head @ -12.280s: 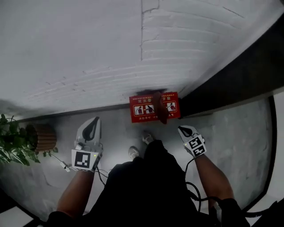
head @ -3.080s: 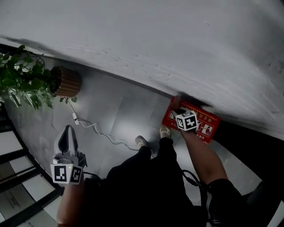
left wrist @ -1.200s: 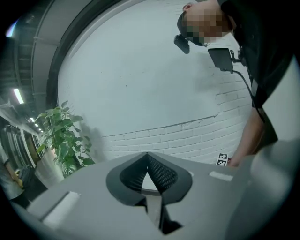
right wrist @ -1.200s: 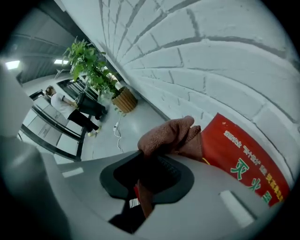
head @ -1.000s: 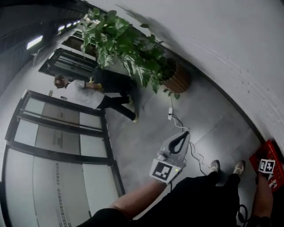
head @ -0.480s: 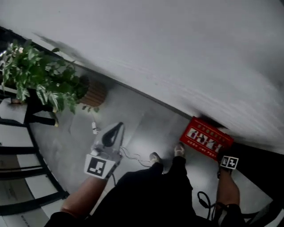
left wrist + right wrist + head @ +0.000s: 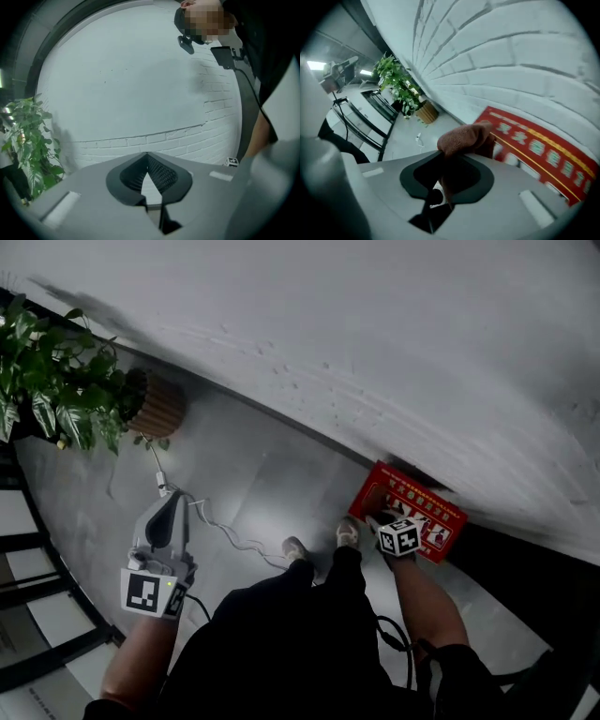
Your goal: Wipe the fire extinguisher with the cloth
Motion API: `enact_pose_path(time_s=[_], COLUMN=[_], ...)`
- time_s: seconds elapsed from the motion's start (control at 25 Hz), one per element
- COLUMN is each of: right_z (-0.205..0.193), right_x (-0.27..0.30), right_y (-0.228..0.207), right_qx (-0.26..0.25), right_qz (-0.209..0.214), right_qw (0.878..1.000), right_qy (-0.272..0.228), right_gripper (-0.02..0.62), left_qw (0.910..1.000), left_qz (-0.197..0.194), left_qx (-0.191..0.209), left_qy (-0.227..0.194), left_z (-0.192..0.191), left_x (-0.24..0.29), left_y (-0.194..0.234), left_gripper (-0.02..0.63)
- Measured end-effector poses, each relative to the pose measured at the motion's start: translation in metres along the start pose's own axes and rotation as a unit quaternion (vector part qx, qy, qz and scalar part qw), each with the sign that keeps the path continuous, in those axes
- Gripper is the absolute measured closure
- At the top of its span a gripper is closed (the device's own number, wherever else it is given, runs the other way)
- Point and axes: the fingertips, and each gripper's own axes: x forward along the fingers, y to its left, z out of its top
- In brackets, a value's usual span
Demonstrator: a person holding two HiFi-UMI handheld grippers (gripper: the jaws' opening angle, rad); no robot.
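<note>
A red fire extinguisher box [image 7: 417, 512] with printed panels stands on the floor against the white wall; it also fills the right of the right gripper view [image 7: 543, 150]. My right gripper [image 7: 375, 519] hangs just in front of the box's left end. It is shut on a brown cloth [image 7: 464, 138], which bunches up over the fingertips and hides them. My left gripper [image 7: 173, 498] is far to the left over the grey floor, pointing at the wall. Its jaws are shut with nothing between them [image 7: 147, 157].
A leafy plant [image 7: 56, 381] in a ribbed brown pot [image 7: 157, 407] stands at the far left by the wall. A white cable [image 7: 220, 531] trails across the floor toward my shoes [image 7: 295, 547]. Dark-framed glass doors run along the left edge.
The head view has swung back toward the wall. My right gripper with the cloth has come from the box's right end to its left end. The left gripper now sits lower left.
</note>
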Motion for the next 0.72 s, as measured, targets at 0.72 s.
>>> enact_pose_path(time_s=[0.72], right_z=[-0.085], right_x=[-0.026], right_y=[-0.042], right_qx=[0.105], right_qz=[-0.093], right_qw=[0.987], right_qy=[0.084], right_gripper=[0.534], left_qw=[0.9998], left_qz=[0.001], left_qx=[0.021], left_qy=[0.002], left_z=[-0.009], left_x=[-0.017], left_y=[0.018], left_gripper=[0.607])
